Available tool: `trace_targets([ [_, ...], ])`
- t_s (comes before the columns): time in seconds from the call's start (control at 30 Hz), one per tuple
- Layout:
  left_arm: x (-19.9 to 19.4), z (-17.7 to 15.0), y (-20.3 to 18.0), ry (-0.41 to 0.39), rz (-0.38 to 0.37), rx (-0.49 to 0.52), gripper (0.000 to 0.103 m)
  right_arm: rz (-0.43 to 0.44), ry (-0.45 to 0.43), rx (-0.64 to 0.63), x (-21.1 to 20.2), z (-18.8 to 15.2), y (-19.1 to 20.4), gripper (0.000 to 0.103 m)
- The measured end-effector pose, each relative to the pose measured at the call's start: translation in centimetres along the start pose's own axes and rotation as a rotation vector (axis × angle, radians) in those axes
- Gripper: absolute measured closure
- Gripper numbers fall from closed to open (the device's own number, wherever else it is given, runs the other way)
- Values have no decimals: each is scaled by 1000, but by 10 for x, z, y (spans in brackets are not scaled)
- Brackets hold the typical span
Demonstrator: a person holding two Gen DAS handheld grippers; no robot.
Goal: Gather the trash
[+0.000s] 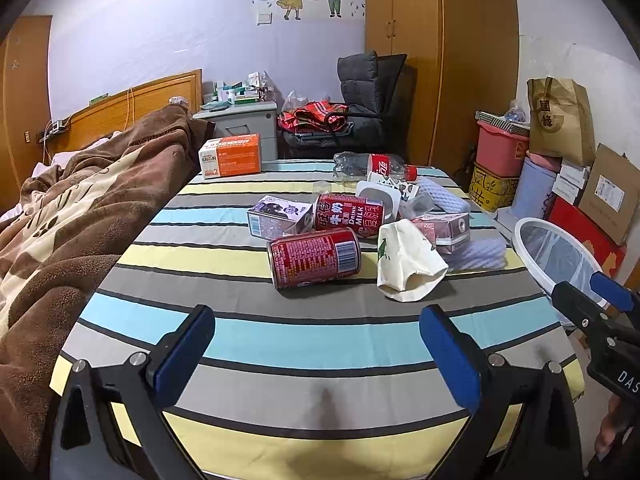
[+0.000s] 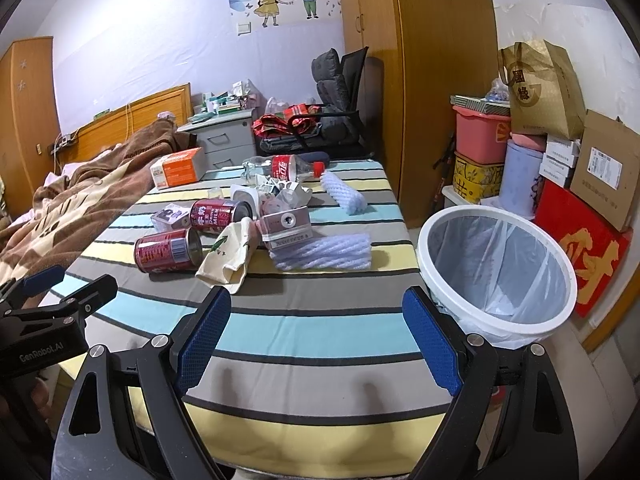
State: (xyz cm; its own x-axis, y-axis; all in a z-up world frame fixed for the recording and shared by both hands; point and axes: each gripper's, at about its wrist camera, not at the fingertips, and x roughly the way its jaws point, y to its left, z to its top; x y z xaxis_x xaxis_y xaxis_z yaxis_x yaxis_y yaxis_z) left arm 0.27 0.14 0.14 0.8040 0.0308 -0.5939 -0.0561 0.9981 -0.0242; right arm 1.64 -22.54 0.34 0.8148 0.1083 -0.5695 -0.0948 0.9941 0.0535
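Trash lies in a heap on the striped tablecloth (image 1: 280,344) (image 2: 312,340): a red can (image 1: 316,258) (image 2: 166,250) on its side nearest me, a second red milk can (image 1: 348,216) (image 2: 218,215) behind it, a crumpled paper cup (image 1: 404,260) (image 2: 228,254), purple cartons (image 1: 278,216) (image 2: 286,226), white foam sleeves (image 2: 322,254) and a clear cola bottle (image 1: 372,166) (image 2: 284,168). A white bin (image 2: 498,270) (image 1: 556,252) with a clear liner stands off the table's right edge. My left gripper (image 1: 318,354) is open and empty, short of the cans. My right gripper (image 2: 318,338) is open and empty too.
An orange and white box (image 1: 232,156) (image 2: 178,168) sits at the table's far left corner. A bed with a brown blanket (image 1: 68,208) lies along the left. Boxes, a pink tub (image 2: 480,136) and a paper bag (image 2: 540,88) are stacked behind the bin. A dark chair (image 1: 360,100) stands beyond the table.
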Motion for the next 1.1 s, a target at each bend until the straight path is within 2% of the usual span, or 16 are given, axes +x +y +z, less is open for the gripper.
trace_targets([
  [1.1, 1, -1, 3, 3, -2, -9, 0, -6, -1, -13, 0, 2, 1, 14],
])
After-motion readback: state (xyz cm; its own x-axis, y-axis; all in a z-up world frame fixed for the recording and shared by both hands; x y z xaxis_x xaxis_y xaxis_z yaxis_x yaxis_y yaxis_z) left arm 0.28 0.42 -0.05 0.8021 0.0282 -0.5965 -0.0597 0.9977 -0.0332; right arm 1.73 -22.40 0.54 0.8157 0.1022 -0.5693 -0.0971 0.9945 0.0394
